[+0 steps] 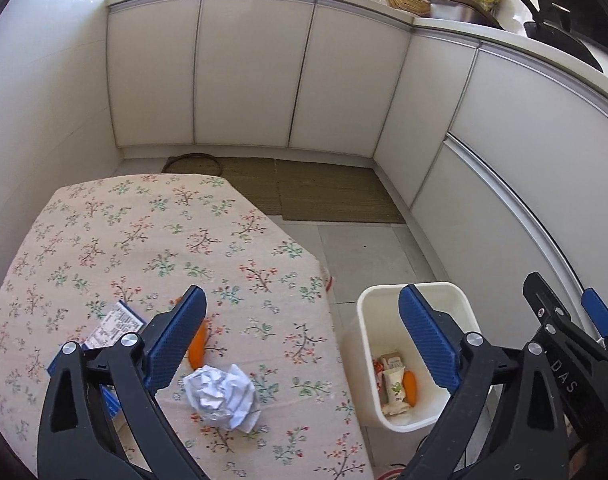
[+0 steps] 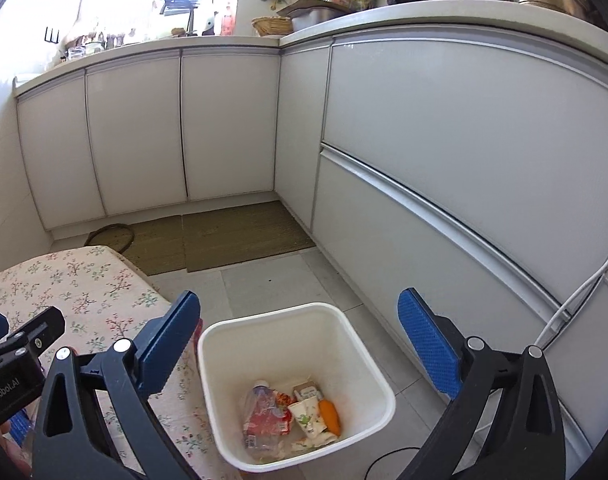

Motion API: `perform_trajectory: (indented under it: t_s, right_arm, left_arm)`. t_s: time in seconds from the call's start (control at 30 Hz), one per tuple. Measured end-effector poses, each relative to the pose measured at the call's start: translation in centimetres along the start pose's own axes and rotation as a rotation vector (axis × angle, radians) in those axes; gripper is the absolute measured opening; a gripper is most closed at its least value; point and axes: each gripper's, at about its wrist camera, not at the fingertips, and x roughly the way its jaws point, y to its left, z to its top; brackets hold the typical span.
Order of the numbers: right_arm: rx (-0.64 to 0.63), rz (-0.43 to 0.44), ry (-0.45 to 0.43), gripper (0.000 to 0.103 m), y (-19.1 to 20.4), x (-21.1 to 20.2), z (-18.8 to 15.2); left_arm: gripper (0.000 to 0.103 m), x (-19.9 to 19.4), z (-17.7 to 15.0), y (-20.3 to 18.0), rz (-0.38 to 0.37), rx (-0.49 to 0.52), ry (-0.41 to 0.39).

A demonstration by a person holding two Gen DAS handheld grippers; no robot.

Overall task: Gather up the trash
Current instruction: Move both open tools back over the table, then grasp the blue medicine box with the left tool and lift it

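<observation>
A crumpled white paper ball [image 1: 222, 400] lies on the floral tablecloth [image 1: 144, 240] between my left gripper's fingers. An orange piece [image 1: 198, 346] and a blue-and-white packet [image 1: 112, 326] lie beside the left finger. My left gripper [image 1: 300, 336] is open and empty above the table's right edge. A white bin [image 2: 296, 384] stands on the floor beside the table, holding a plastic bottle [image 2: 264, 412], a paper cup [image 2: 307, 416] and an orange piece [image 2: 329, 416]. My right gripper [image 2: 300, 336] is open and empty above the bin; it also shows in the left wrist view [image 1: 563, 320].
White kitchen cabinets [image 2: 224, 128] line the far and right walls. Woven mats [image 2: 240, 236] lie on the tiled floor before them. A white cable [image 2: 575, 292] hangs along the right cabinet. The counter holds a pan, pots and bottles.
</observation>
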Motion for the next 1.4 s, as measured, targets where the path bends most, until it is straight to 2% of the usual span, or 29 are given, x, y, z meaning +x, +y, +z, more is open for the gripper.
perform_trajectory:
  t_s: [0.3,0.5,0.73,0.87,0.97,1.13,1.17,1.23,1.33,1.4]
  right_arm:
    - [-0.066,0.104,0.002,0.096,6.2,-1.4,-0.2]
    - [-0.098,0.181,0.012,0.096,10.5,-2.2,-0.2]
    - [-0.142,0.265,0.034,0.096,15.6,-2.8,-1.0]
    - [-0.156,0.306,0.057,0.096,17.9,-2.7,-1.3]
    - [-0.174,0.328,0.083,0.096,19.6,-2.3,-1.6]
    - [-0.217,0.336,0.13,0.096,21.6,-1.4,-2.3]
    - [-0.221,0.335,0.141,0.096,21.8,-1.2,-2.5]
    - [-0.222,0.338,0.175,0.096,22.2,-0.4,-2.6]
    - [-0.216,0.365,0.246,0.096,23.2,0.6,-3.1]
    - [-0.208,0.388,0.297,0.096,23.9,1.3,-3.5]
  left_arm:
    - [0.096,-2.1,-0.2,6.8,0.116,-0.085,0.007]
    - [0.096,-1.8,-1.7,12.9,0.199,-0.231,0.106]
    - [0.096,-0.6,-4.4,19.0,0.329,-0.384,0.232]
    - [0.096,1.1,-6.5,21.5,0.348,-0.477,0.338]
    - [0.096,2.5,-7.9,22.8,0.328,-0.559,0.397]
    - [0.095,4.6,-9.1,23.0,0.317,-0.575,0.46]
    - [0.094,4.9,-9.3,23.1,0.306,-0.578,0.472]
    - [0.078,5.2,-9.7,23.4,0.287,-0.567,0.494]
    - [0.059,4.5,-9.6,23.8,0.264,-0.529,0.485]
    - [0.054,3.5,-9.3,24.2,0.252,-0.501,0.468]
